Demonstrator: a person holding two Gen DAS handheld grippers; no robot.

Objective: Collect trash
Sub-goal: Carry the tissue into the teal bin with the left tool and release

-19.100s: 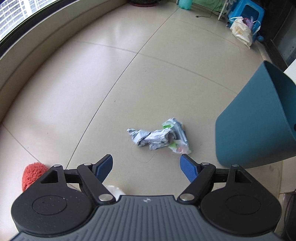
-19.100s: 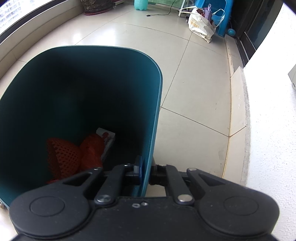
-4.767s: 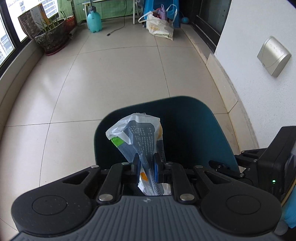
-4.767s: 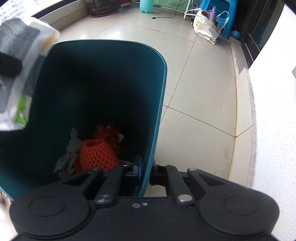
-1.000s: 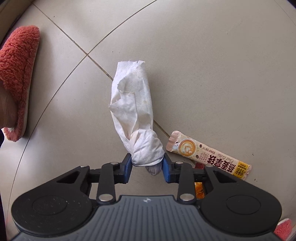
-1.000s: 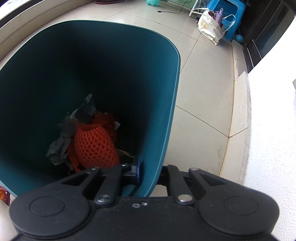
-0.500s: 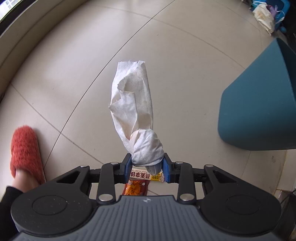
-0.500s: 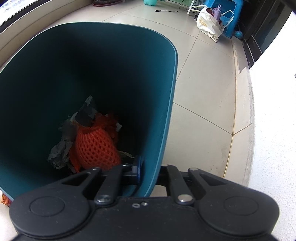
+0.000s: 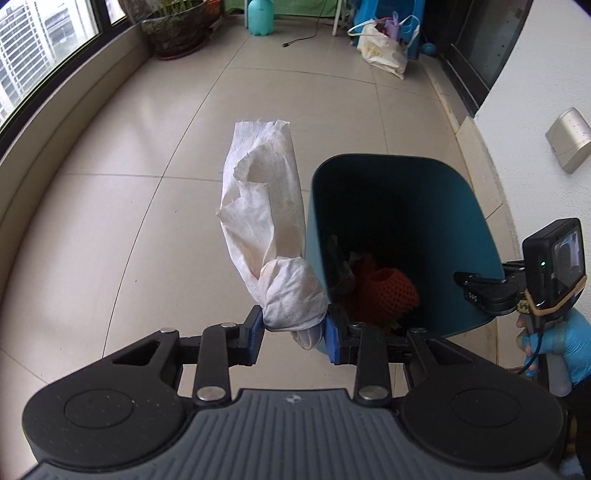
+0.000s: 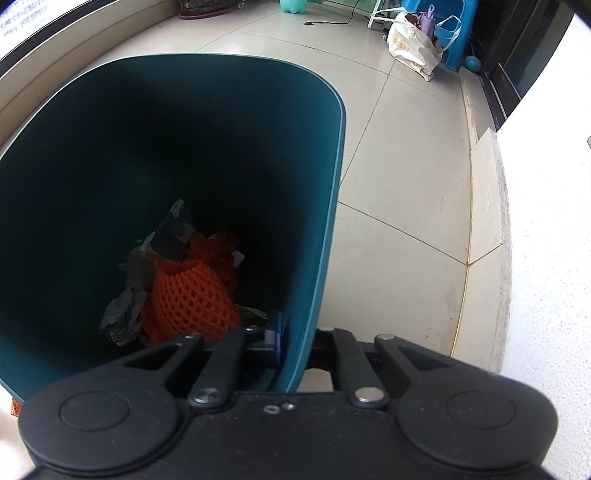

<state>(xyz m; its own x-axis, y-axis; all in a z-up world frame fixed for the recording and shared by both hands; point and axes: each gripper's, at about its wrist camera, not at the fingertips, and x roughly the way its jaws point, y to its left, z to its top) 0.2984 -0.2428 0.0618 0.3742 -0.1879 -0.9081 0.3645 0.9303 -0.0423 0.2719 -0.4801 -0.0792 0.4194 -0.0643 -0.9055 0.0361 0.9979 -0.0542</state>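
My left gripper (image 9: 294,334) is shut on a crumpled white tissue (image 9: 271,236) and holds it in the air just left of the rim of the teal trash bin (image 9: 476,221). The bin holds an orange foam fruit net (image 9: 386,291) and grey wrappers. My right gripper (image 10: 293,343) is shut on the bin's near wall (image 10: 325,221); its inner pad sits inside the bin, next to the orange net (image 10: 192,299) and the crumpled wrappers (image 10: 125,310). The right gripper also shows at the right edge of the left wrist view (image 9: 491,291).
Beige tiled floor (image 9: 129,206). A curved window sill (image 9: 44,147) runs along the left, a white wall (image 9: 535,92) on the right. At the far end stand a potted plant (image 9: 173,26), a teal jug (image 9: 260,16), a white bag (image 9: 380,48) and a blue stool.
My left gripper has lifted the tissue off the floor and swung right toward the bin, whose opening now faces it. The right gripper still holds the bin wall.
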